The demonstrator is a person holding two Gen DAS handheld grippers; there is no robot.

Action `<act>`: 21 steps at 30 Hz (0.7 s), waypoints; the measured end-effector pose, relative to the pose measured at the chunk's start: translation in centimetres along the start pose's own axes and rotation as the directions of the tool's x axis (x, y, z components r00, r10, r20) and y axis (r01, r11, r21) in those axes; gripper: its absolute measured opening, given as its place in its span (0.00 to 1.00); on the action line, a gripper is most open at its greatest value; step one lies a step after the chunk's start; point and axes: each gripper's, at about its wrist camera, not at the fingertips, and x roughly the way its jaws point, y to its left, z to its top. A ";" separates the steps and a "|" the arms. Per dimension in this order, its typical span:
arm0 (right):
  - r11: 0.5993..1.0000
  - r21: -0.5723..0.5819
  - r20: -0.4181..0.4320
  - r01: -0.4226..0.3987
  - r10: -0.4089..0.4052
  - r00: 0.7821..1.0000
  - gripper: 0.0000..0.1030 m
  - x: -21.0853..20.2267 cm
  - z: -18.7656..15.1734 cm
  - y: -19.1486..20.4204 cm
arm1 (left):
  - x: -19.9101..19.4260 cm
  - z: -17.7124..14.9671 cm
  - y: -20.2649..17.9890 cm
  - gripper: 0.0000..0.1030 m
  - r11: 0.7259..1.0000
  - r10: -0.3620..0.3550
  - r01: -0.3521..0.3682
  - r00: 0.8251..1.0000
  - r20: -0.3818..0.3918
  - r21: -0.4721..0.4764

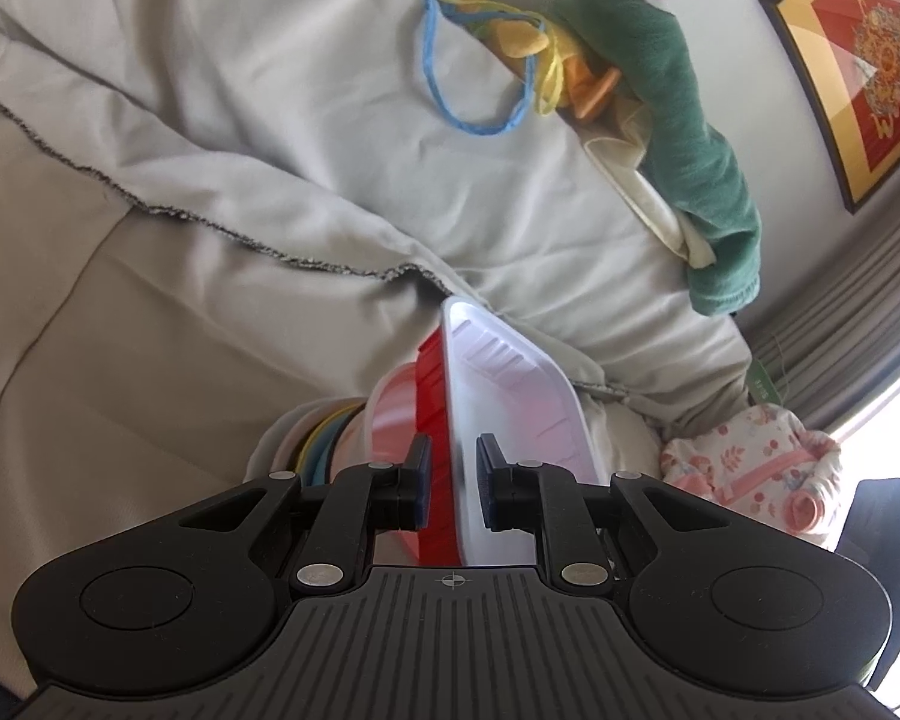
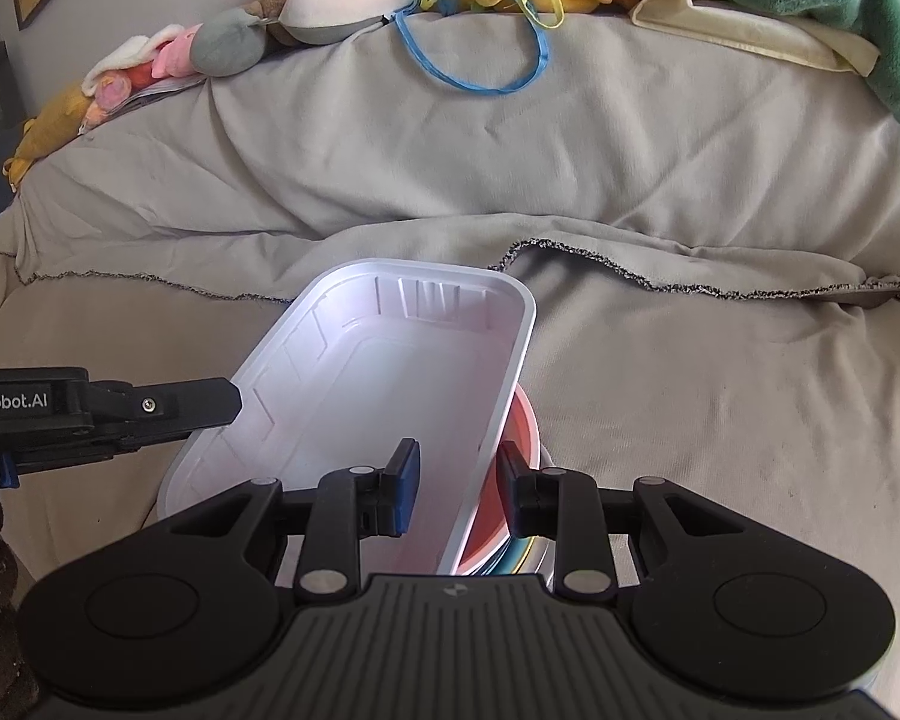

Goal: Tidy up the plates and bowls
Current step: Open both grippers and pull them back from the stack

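Note:
A white rectangular tray (image 2: 384, 384) with a red outer side (image 1: 435, 396) is held tilted above a stack of coloured plates and bowls (image 1: 324, 447). My left gripper (image 1: 455, 474) is shut on one of the tray's walls, one pad on the red outside and one on the white inside. In the right wrist view the left gripper (image 2: 228, 405) comes in from the left edge onto the tray's left rim. My right gripper (image 2: 459, 480) is shut on the tray's right wall. The stack (image 2: 513, 552) shows under that wall, with a pink-red bowl (image 2: 525, 426) on top.
Everything rests on a sofa under a grey blanket (image 2: 690, 408). Soft toys (image 2: 330, 0), a blue cord loop (image 2: 480, 78) and a green towel (image 1: 684, 138) lie along the backrest. A framed picture (image 1: 858, 60) hangs on the wall, and a floral cloth (image 1: 750, 468) lies at the right.

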 end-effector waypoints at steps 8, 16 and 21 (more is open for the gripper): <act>1.000 0.025 0.092 -0.017 0.015 0.996 0.27 -4.0 -0.4 -0.2 | -4.8 -1.2 -3.6 0.19 0.975 0.135 -0.154 0.983 0.123 0.158; 0.997 0.038 0.162 -0.069 0.062 0.985 0.64 -10.7 -5.4 -0.3 | -5.8 -8.6 -9.3 0.16 0.901 0.209 -0.203 0.978 0.027 0.383; 0.996 0.069 0.039 -0.049 0.046 0.998 0.64 -9.4 -9.9 -0.7 | -5.0 -12.3 -9.3 0.16 0.896 0.234 -0.198 0.971 -0.045 0.396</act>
